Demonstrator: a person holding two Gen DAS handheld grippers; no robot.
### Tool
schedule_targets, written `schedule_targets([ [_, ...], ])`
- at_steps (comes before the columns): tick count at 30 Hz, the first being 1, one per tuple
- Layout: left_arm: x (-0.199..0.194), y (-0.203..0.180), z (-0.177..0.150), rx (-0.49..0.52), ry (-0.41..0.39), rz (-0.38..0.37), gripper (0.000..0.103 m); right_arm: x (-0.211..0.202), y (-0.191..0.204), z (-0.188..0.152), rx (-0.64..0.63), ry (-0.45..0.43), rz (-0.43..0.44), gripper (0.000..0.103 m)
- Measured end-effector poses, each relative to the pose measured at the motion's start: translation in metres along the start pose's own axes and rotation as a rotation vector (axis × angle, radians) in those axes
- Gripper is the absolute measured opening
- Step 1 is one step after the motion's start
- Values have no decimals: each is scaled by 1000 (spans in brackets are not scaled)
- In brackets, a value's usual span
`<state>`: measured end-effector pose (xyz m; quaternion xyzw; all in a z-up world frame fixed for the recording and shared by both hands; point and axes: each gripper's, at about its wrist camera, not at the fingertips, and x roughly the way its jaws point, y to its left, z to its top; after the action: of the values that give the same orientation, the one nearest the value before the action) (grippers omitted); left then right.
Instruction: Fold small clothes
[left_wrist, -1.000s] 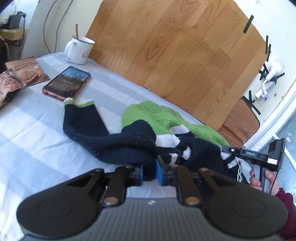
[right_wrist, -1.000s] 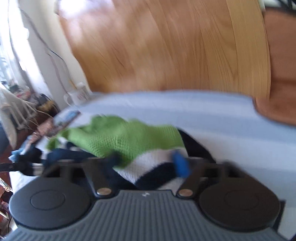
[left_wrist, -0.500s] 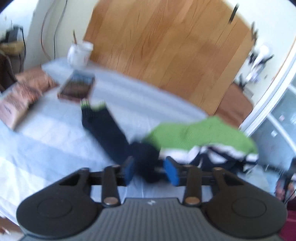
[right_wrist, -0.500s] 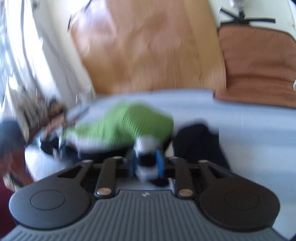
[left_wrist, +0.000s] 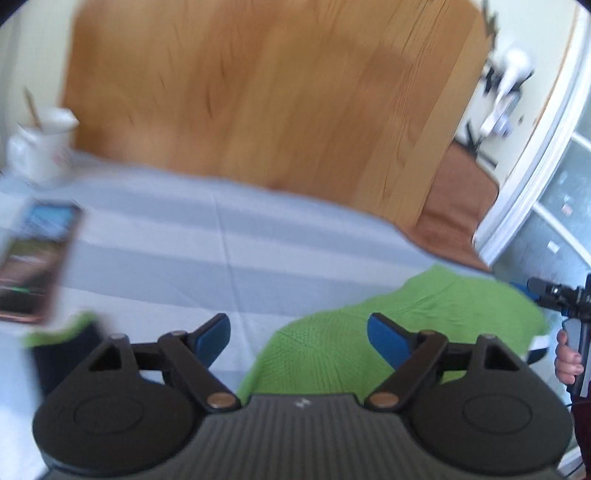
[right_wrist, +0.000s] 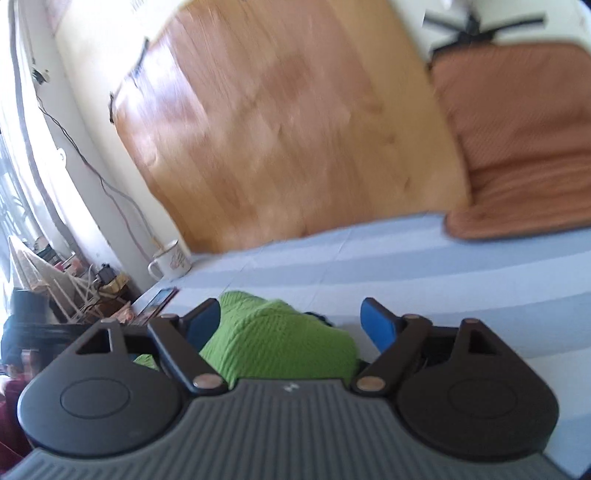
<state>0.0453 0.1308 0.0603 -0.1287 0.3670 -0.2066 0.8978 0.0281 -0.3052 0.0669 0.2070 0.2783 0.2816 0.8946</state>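
A small green and navy knit sweater (left_wrist: 369, 332) lies on the striped blue-grey cloth (left_wrist: 221, 251). Its green body spreads right of centre in the left wrist view; a navy sleeve with a green cuff (left_wrist: 62, 332) lies at the lower left. My left gripper (left_wrist: 299, 332) is open and empty, above the sweater's near edge. In the right wrist view the green body (right_wrist: 280, 339) lies between the open jaws of my right gripper (right_wrist: 291, 321), which holds nothing. The right gripper also shows in the left wrist view (left_wrist: 561, 295). Both views are blurred.
A white mug (left_wrist: 40, 147) stands at the back left and a phone (left_wrist: 33, 258) lies at the left of the cloth. A wooden board (left_wrist: 258, 103) leans behind the table. A brown cushion (right_wrist: 517, 147) lies at the back right.
Both grippers have opened and let go of the sweater. The sweater now lies flatter with its green side up, and both cameras have swung upward.
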Motion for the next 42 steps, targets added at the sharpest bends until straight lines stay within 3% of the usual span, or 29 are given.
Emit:
schedule_targets([
  [3,41,4,5,-20,90,-75,101,26,-1,1,14,87,47,86],
  [4,47,6,5,-11,111,-101,103,32,2,1,-6,111,64,81],
  [7,63,0,3,29,172,-148,102,26,26,-5,-136,115,107,33],
  [8,63,-2,2,45,182,-155,96,20,33,-8,-175,95,126,31],
  [10,60,-10,-3,107,180,-114,56,2,49,-17,-258,42,173,28],
  [11,58,-13,-5,129,188,-100,31,-6,54,-22,-283,27,194,27],
  [12,54,-15,-9,137,190,-103,19,-13,59,-28,-302,21,205,27],
  [13,47,-16,-12,141,181,-114,19,-20,61,-35,-319,22,212,27],
  [16,19,-28,-21,195,73,-86,18,-36,58,-53,-326,48,209,27],
  [18,-2,-35,-23,204,-2,-85,18,-37,55,-61,-295,59,163,27],
  [21,-30,-44,-15,172,-95,-84,18,-43,57,-58,-284,8,85,24],
  [25,-71,-69,6,165,-239,-74,18,-58,90,-40,-384,-149,3,21],
  [29,-127,-109,19,225,-457,-32,17,-80,132,-20,-510,-332,-60,19],
  [33,-189,-150,20,279,-695,4,3,-109,166,-6,-600,-505,-98,17],
  [36,-231,-181,16,319,-846,61,3,-129,186,3,-655,-591,-115,17],
  [37,-242,-188,14,329,-865,51,3,-131,191,7,-675,-603,-117,17],
  [40,-251,-203,8,363,-864,62,17,-135,210,1,-776,-630,-163,16],
  [42,-244,-203,2,391,-820,88,70,-139,214,-10,-836,-621,-176,16],
])
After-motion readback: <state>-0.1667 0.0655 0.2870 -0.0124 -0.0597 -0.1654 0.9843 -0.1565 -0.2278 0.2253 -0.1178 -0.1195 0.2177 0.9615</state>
